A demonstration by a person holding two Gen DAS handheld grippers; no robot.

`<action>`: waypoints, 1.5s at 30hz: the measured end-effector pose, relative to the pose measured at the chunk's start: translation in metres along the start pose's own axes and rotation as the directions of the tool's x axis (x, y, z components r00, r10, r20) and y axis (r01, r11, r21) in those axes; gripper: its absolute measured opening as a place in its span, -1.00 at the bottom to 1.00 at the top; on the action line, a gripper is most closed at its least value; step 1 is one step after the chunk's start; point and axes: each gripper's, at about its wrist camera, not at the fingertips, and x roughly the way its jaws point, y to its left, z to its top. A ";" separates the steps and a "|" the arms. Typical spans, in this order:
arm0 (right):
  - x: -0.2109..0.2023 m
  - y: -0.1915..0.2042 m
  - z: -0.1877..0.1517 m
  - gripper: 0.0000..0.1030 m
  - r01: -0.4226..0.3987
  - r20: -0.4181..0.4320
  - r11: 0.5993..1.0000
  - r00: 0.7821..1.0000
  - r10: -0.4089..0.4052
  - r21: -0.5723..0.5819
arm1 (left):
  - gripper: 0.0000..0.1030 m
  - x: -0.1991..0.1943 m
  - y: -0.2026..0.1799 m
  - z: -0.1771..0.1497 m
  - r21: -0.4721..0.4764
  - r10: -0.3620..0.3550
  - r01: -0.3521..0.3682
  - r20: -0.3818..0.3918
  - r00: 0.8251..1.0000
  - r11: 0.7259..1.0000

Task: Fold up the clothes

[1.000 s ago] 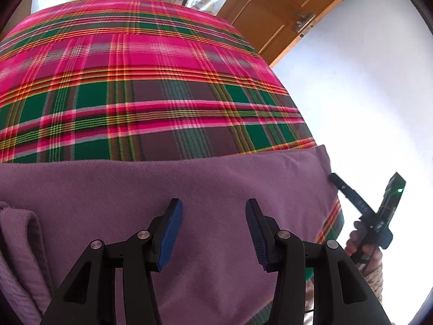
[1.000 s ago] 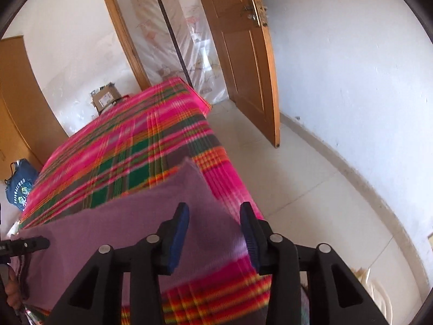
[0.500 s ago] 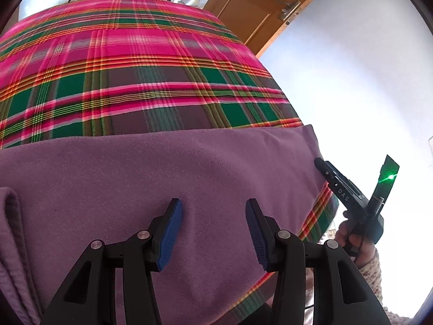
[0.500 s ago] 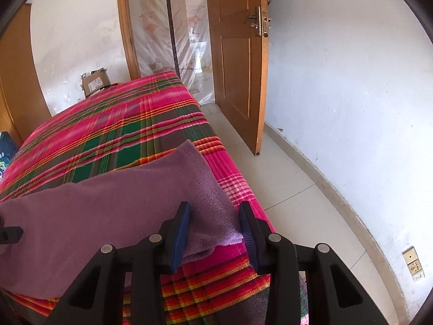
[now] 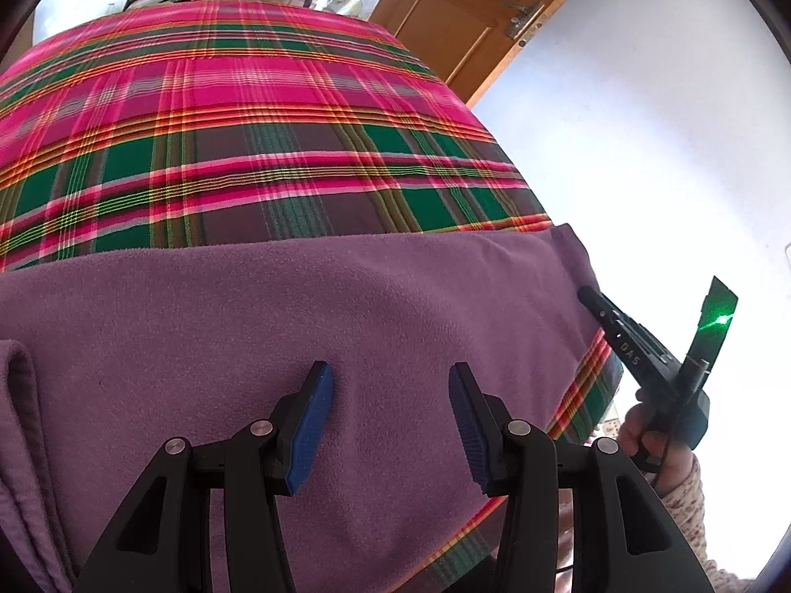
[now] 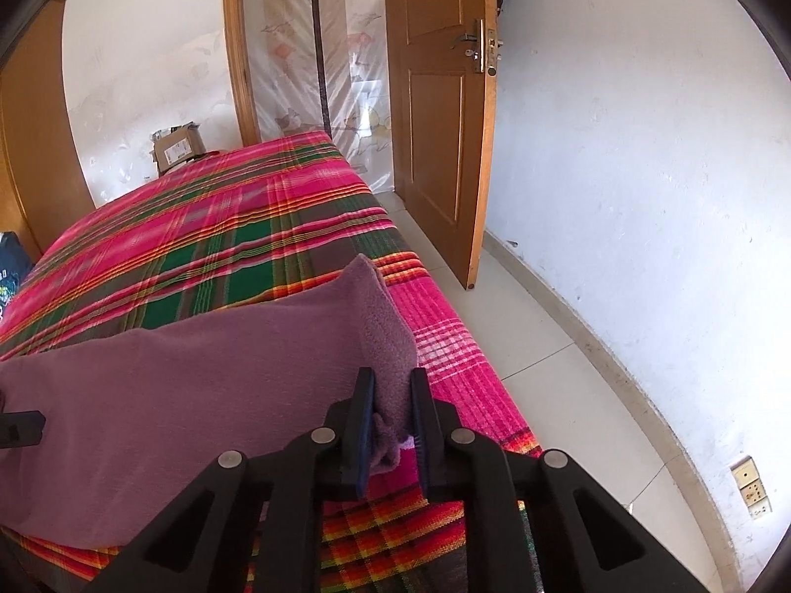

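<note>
A purple fleece garment (image 5: 296, 306) lies spread across the near end of a bed covered in a pink and green plaid sheet (image 5: 247, 123). My left gripper (image 5: 389, 375) hovers open just above the garment's middle, with nothing pinched between its blue pads. In the right wrist view my right gripper (image 6: 393, 380) is closing its jaws on the garment's (image 6: 197, 385) right-hand edge, and a bunched fold of fabric is squeezed between the pads. The left wrist view shows that right gripper (image 5: 633, 341) at the garment's right edge, held by a hand (image 5: 652, 444). A rolled hem lies at the far left.
The bed's right edge (image 6: 445, 306) drops to a tiled floor (image 6: 544, 346). An open wooden door (image 6: 435, 123) stands beyond the bed, near a white wall. A cardboard box (image 6: 178, 148) sits past the bed's far end. A wall socket (image 6: 751, 484) is low on the right.
The right gripper's jaws have gone from wide apart to pinched on the garment's right edge, after shifting onto that edge. The left gripper has stayed open over the cloth.
</note>
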 end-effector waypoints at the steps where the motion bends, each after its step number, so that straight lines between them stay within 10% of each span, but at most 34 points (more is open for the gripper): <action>1: -0.002 0.001 0.001 -0.73 0.000 0.004 1.000 1.000 0.000 -0.003 | -0.02 0.000 0.000 0.000 0.002 0.002 -0.002 0.001 1.000 1.000; 27: -0.116 0.111 0.034 -0.73 -0.133 0.199 0.951 0.961 0.193 -0.279 | -0.01 -0.010 0.013 -0.001 -0.064 -0.047 0.046 -0.019 0.999 0.997; 45: -0.113 0.216 0.000 -0.73 -0.277 0.081 0.855 0.935 0.345 -0.439 | -0.01 -0.103 0.052 0.000 -0.135 -0.122 0.143 0.152 0.981 0.981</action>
